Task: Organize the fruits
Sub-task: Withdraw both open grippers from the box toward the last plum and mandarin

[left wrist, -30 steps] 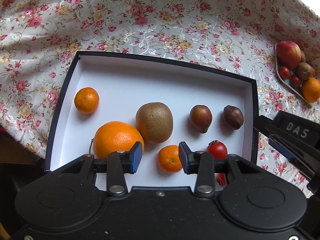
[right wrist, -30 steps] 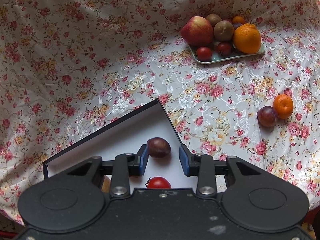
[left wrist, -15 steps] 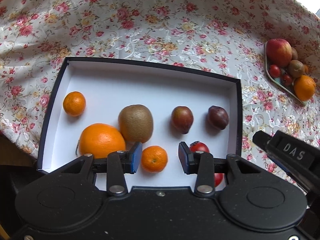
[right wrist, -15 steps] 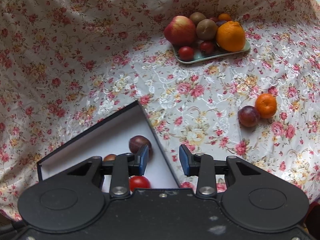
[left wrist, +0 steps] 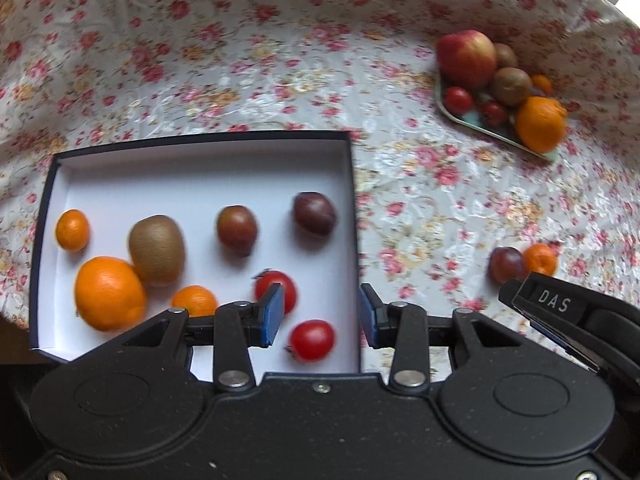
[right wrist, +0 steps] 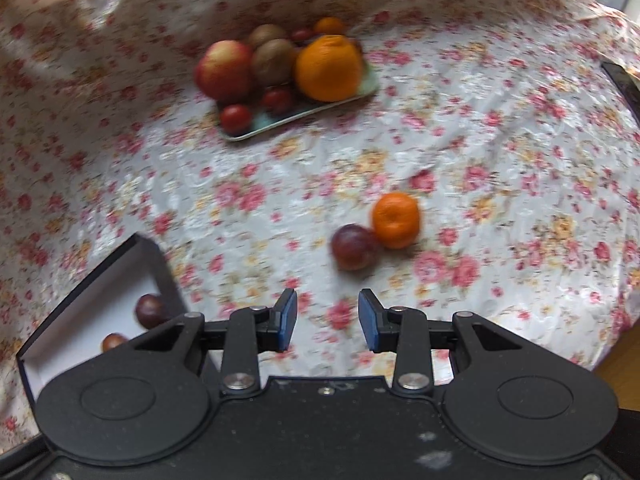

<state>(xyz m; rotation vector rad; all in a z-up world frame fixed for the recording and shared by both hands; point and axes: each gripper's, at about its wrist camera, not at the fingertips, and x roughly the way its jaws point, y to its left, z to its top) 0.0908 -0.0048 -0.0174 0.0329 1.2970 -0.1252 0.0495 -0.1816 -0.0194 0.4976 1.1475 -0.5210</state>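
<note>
Both claws gape empty. The left claw point(left wrist: 320, 316) hangs over the white box point(left wrist: 200, 168), whose right edge runs between its pads; two tomatoes point(left wrist: 312, 340) lie nearest. The right claw point(right wrist: 327, 320) hovers above the floral counter point(right wrist: 500, 152); at its 12 o'clock a plum point(right wrist: 354, 247) touches a mandarin point(right wrist: 396, 220). The fruit tray point(right wrist: 260, 126) sits at 11 o'clock.

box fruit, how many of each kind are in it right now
large orange: 1
mandarins: 2
kiwi: 1
dark plums: 2
cherry tomatoes: 2
total: 8
</note>
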